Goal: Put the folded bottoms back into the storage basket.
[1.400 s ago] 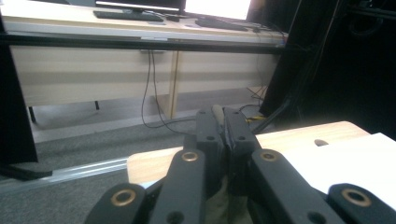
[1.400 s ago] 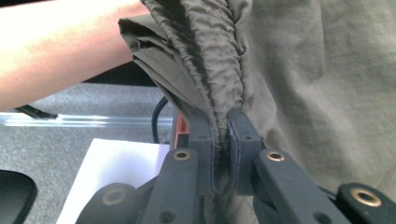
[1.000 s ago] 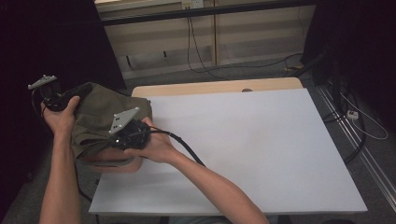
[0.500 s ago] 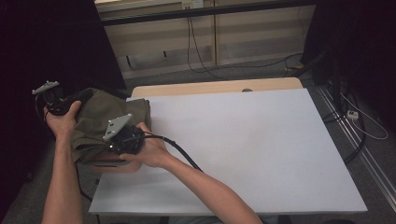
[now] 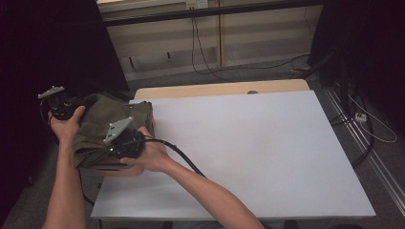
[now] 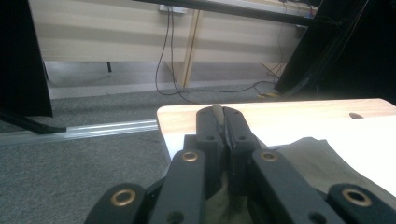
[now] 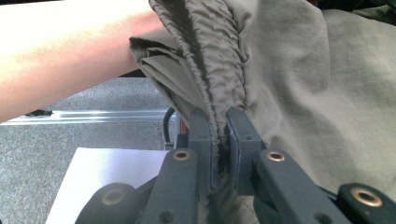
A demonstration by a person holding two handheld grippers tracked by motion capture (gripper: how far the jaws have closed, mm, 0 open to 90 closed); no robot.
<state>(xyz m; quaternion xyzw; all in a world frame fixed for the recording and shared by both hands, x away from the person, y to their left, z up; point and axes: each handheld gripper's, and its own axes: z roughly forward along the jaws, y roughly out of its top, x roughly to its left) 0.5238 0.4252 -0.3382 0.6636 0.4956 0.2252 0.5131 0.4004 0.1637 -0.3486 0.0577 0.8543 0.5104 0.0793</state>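
An olive-green garment (image 5: 102, 119) with a gathered elastic band hangs bunched over the table's left edge, held between both grippers. My left gripper (image 5: 82, 104) is off the table's far left corner, shut on a thin fold of the garment (image 6: 217, 111) that shows between its jaw tips (image 6: 224, 116). More of the cloth (image 6: 322, 158) lies to that gripper's right. My right gripper (image 5: 109, 147) is nearer the front and is shut on the ruffled band (image 7: 219, 70), pinched at the jaw tips (image 7: 219, 122). The left forearm (image 7: 70, 46) crosses behind the cloth.
The white table top (image 5: 248, 143) stretches bare to the right, with a wooden strip (image 5: 215, 89) along its far edge. Grey carpet (image 6: 93, 154) and a metal floor rail (image 6: 84, 129) lie left of the table. Cables (image 5: 210, 67) run along the back wall, and a black cable (image 5: 176, 152) trails from the right gripper.
Both grippers have sunk a little with the garment in them. The right one has also shifted left toward the table's edge. Both grips are unchanged.
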